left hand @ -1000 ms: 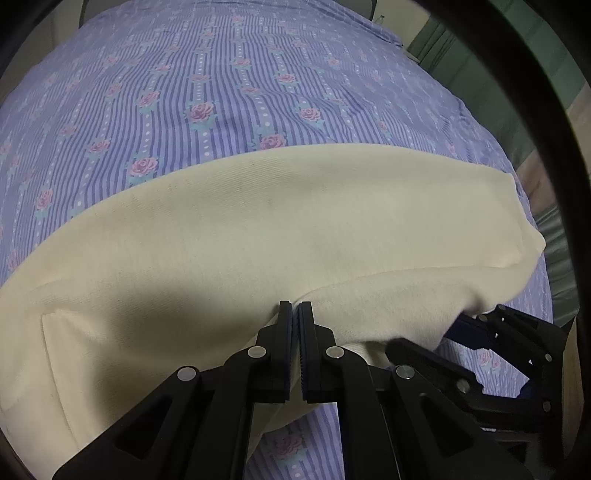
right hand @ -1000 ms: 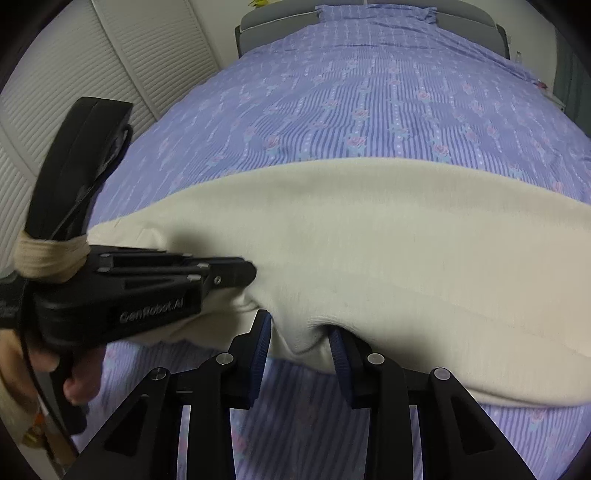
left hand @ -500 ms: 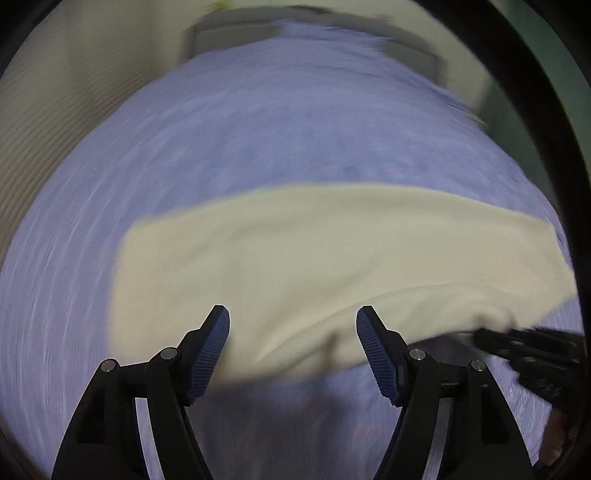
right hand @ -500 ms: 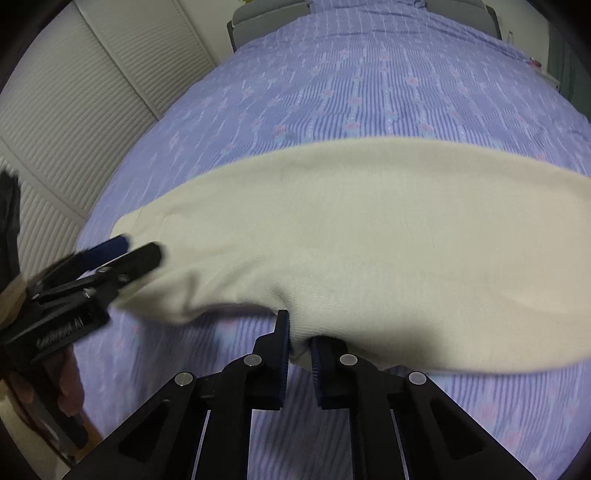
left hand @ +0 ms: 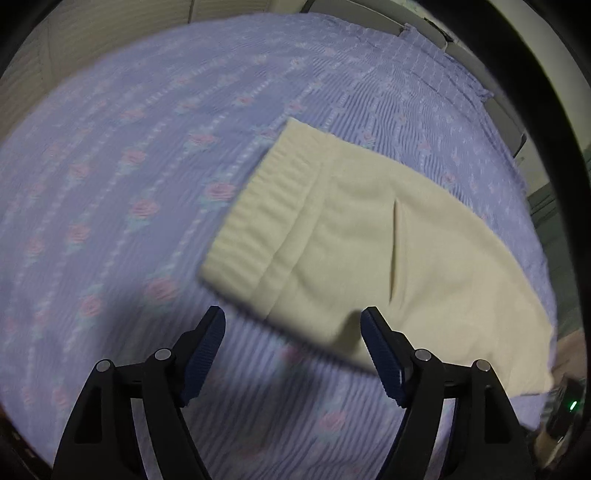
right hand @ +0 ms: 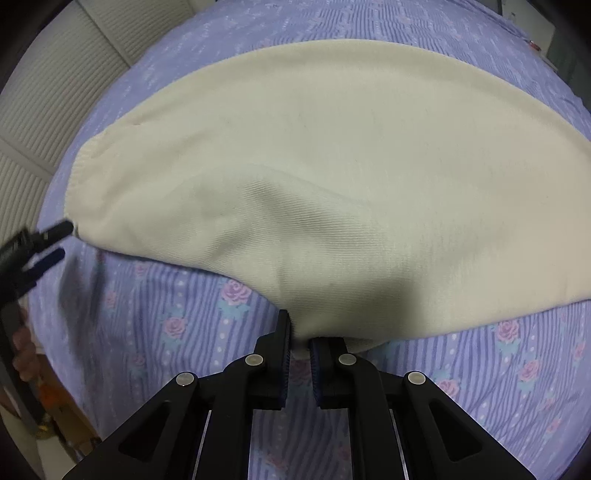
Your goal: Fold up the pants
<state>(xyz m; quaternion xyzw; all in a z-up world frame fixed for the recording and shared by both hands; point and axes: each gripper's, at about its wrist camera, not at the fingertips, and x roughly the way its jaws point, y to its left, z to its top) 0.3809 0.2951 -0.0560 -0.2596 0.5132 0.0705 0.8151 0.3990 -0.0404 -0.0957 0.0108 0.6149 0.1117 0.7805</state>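
Cream pants [left hand: 369, 240] lie on a purple flowered bedspread [left hand: 129, 184], their ribbed waistband [left hand: 258, 206] toward the left and a pocket slit near the middle. My left gripper [left hand: 293, 325] is open and empty just in front of the near edge of the waist end. In the right wrist view the pants [right hand: 332, 166] fill the middle, and my right gripper [right hand: 300, 332] is shut on their near edge, lifting a ridge of cloth. The left gripper [right hand: 55, 242] shows at the far left of that view, open beside the waistband corner.
The bed [right hand: 517, 369] reaches to its near edge below both grippers. White louvred closet doors [right hand: 55, 92] stand to the left. A headboard [left hand: 369, 22] is at the far end. A dark object with a green light [left hand: 569, 406] sits at the lower right.
My left gripper let go of the pants, opened, and swung left to the waistband end. My right gripper shut on the near edge of the pants and keeps hold.
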